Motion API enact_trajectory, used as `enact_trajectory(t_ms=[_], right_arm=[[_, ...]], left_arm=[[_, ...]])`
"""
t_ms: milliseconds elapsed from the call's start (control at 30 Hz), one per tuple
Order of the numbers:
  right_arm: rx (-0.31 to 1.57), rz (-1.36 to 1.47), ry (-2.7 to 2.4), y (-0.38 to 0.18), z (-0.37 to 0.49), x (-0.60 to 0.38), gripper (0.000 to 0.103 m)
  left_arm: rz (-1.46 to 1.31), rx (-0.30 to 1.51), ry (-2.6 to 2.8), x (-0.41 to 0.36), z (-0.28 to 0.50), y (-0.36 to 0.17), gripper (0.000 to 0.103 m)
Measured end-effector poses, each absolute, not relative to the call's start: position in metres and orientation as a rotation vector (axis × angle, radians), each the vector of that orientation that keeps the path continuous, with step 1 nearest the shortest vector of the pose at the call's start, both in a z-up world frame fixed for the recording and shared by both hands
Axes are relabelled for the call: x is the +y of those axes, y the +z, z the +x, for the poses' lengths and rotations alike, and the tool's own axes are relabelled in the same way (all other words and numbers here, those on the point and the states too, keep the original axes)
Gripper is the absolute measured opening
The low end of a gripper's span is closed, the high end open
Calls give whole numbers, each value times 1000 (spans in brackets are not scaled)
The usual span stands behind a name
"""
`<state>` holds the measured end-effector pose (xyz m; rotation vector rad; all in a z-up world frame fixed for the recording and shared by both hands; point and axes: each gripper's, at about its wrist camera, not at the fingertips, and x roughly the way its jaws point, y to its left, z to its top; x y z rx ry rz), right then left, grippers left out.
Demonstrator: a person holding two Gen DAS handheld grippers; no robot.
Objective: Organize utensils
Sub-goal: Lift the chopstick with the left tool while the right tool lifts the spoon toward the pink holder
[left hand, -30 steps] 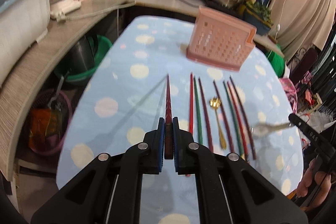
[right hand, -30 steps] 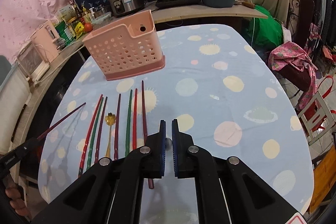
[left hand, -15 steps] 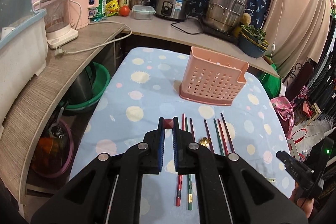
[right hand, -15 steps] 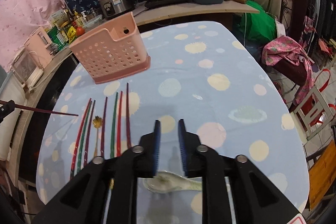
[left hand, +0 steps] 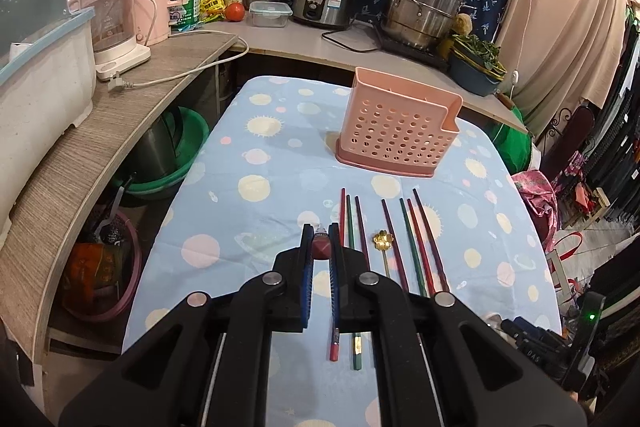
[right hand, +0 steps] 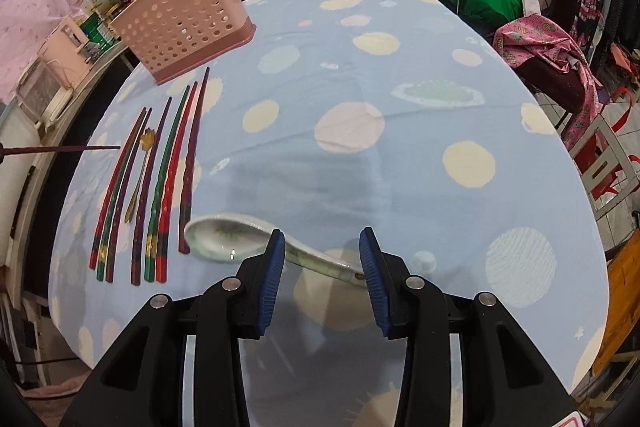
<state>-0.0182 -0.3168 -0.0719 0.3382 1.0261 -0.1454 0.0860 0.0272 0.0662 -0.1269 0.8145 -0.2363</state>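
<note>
My left gripper (left hand: pixel 320 247) is shut on a dark red chopstick (left hand: pixel 321 246) seen end-on, held above the table; its shaft shows in the right wrist view (right hand: pixel 60 148). Several red, green and purple chopsticks (left hand: pixel 416 239) and a small gold spoon (left hand: pixel 383 241) lie in a row on the blue dotted tablecloth (left hand: pixel 256 163). The pink perforated utensil holder (left hand: pixel 396 131) stands behind them. My right gripper (right hand: pixel 322 255) is open over the handle of a white ceramic spoon (right hand: pixel 224 237) lying on the cloth, right of the chopsticks (right hand: pixel 168 179).
A curved wooden counter (left hand: pixel 80 155) with a kettle (left hand: pixel 116 23), rice cooker (left hand: pixel 324 1) and steamer pot (left hand: pixel 422 5) runs along the left and back. Green basins (left hand: pixel 176 155) sit under it. Pink cloth on a chair (right hand: pixel 548 43) is at the right.
My left gripper lifted the dark red chopstick and tipped it to point forward. My right gripper opened wide and released the white spoon, which now lies on the cloth.
</note>
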Motion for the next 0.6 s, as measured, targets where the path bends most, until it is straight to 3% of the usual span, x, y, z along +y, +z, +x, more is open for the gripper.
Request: enact_trajectory(t_ms=[200, 367, 600], right_arm=[[1035, 293, -123, -73, -34, -299, 39], [1040, 234, -144, -74, -44, -291, 16], [1027, 241, -145, -64, -43, -288, 7]], left_arm=[[-117, 822, -246, 26, 73, 65, 7], [-117, 820, -255, 25, 66, 65, 7], [-123, 805, -257, 26, 62, 70, 7]])
